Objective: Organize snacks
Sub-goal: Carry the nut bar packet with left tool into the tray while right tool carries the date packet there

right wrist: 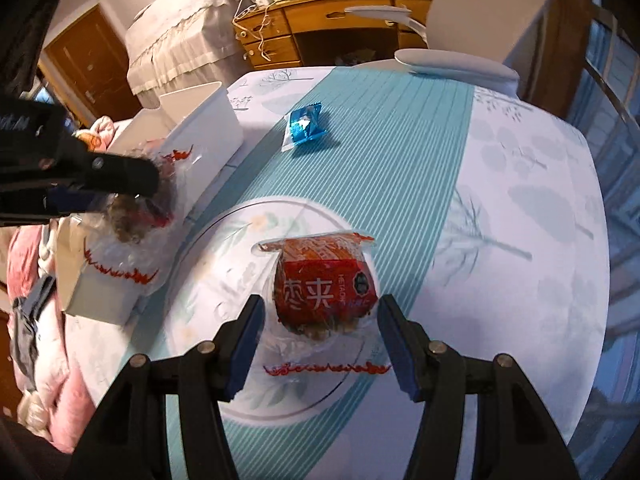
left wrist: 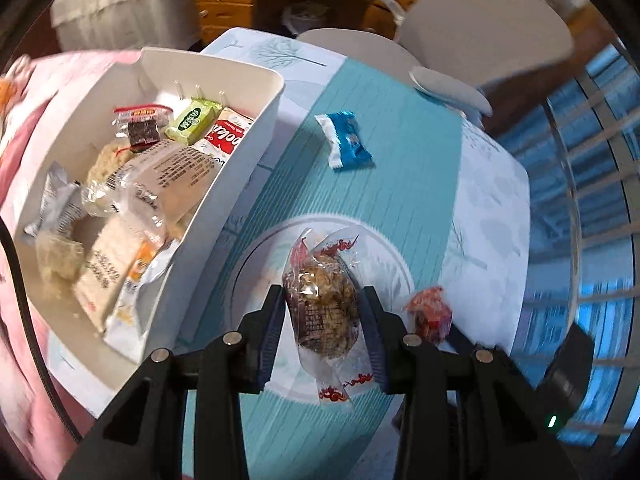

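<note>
Left hand-held gripper (left wrist: 322,320) tight on clear-wrapped snack (left wrist: 320,300), lower wrapper hidden; right hand-held gripper (right wrist: 320,344) wide.

Table (right wrist: 520,200), white bin (left wrist: 224,184); blue packet (right wrist: 305,125)

blue wrapper (left wrist: 345,141); white bin (left wrist: 224,208)

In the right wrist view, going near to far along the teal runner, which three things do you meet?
Red-labelled snack between the right gripper's open jaws, then the blue wrapped candy, then the white lamp base.
</note>
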`<act>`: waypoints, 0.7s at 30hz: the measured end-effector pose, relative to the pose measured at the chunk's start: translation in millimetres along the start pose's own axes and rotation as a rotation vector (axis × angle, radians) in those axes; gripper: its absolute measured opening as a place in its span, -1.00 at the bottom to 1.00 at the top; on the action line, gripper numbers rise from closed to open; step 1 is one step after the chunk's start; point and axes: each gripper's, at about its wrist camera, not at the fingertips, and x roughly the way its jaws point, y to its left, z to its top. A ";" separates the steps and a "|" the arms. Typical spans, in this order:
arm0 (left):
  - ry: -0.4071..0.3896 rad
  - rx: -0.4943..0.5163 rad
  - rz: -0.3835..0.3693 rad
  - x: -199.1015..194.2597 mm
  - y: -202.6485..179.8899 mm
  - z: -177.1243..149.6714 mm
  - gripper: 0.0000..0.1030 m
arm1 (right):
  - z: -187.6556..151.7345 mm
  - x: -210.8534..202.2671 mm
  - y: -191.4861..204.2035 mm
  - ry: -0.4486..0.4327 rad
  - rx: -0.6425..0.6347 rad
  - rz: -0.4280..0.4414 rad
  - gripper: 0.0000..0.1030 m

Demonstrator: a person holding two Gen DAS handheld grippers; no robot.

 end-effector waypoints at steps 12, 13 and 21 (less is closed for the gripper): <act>0.005 0.249 -0.061 -53.9 21.5 -37.4 -0.29 | -26.0 -34.2 35.3 -0.021 0.057 -0.044 0.14; 0.004 0.263 -0.067 -56.8 24.0 -38.0 -0.29 | -26.8 -37.1 39.5 -0.027 0.064 -0.047 0.14; 0.004 0.355 -0.141 -80.6 58.4 -30.0 -0.29 | -24.7 -47.3 73.5 -0.051 0.116 -0.082 0.14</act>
